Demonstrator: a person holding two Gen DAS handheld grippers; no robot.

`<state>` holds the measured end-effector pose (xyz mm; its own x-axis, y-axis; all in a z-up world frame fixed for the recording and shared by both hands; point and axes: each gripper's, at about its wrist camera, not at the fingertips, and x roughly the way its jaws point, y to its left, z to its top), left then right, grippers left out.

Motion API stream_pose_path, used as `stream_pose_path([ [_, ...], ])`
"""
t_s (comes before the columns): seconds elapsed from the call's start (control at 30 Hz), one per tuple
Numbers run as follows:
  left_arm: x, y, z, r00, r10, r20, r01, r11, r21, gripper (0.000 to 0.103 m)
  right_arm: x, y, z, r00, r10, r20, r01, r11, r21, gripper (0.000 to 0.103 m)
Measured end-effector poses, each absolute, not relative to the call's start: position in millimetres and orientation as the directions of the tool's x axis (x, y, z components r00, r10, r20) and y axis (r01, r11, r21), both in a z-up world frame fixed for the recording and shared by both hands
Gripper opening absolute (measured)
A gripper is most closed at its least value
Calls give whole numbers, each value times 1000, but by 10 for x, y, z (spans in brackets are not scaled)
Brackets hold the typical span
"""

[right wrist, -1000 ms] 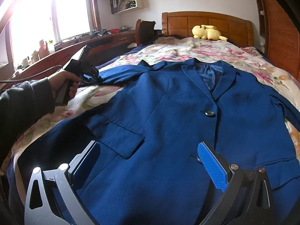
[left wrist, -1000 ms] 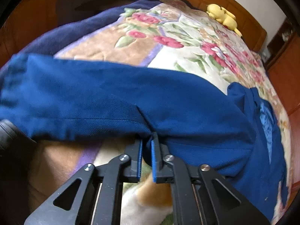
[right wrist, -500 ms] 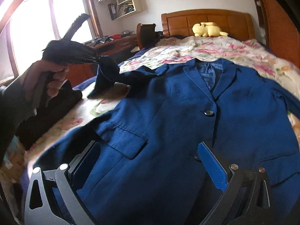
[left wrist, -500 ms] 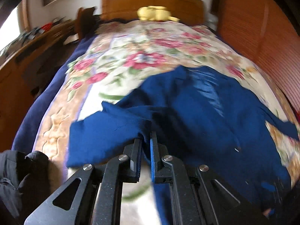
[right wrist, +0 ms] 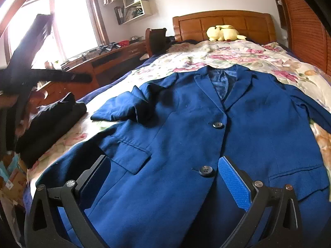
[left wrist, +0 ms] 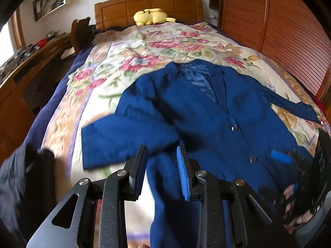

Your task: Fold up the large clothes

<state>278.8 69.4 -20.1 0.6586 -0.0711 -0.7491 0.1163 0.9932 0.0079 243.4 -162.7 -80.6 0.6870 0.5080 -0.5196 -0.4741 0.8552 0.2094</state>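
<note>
A large blue blazer [right wrist: 206, 136] lies face up on the floral bed, collar toward the headboard; it also shows in the left wrist view [left wrist: 206, 111]. Its left sleeve [left wrist: 126, 140] lies folded inward across the chest side, cuff [right wrist: 115, 111] resting loose. My left gripper [left wrist: 162, 171] is open and empty, raised above the blazer's lower left edge. My right gripper [right wrist: 163, 177] is open wide, low over the blazer's hem near the lower button [right wrist: 205, 171], holding nothing. The blazer's right sleeve [left wrist: 289, 105] stretches out to the right.
A black folded garment [right wrist: 51, 126] lies on the bed's left edge. A yellow plush toy [right wrist: 223, 33] sits by the wooden headboard [right wrist: 223, 23]. A wooden desk [right wrist: 99, 62] runs along the left; a slatted wooden wardrobe [left wrist: 279, 33] stands on the right.
My left gripper carried the left sleeve inward over the blazer, then opened and let it go; it has lifted away. The right gripper stayed open over the hem.
</note>
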Motion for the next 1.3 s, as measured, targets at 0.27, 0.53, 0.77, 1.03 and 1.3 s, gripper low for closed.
stream_pose_path([
  [0.27,2284,1046,-529,665,-57,-745,45,998,-35,31,2390,-1575,-726,671,533,-516,-516,835,192,103],
  [0.53,1861,1377,-681,687,-82,-722,46,997,-69,31,2465,-1110,-448,632,556,-540,-610,787,96,100],
  [0.77,1513,1695,-673,732,-63,-678,43,998,-45,31,2901,-418,-419,583,527,-618,-659,752,20,93],
  [1.03,1239,1983,-784,750,-43,-660,-4,998,-70,31,3622,441,-732,476,510,-717,-714,700,24,82],
  [1.3,1101,2191,-932,755,-3,-656,-58,996,-71,31,4228,1125,-1140,384,406,-829,-742,670,-16,76],
])
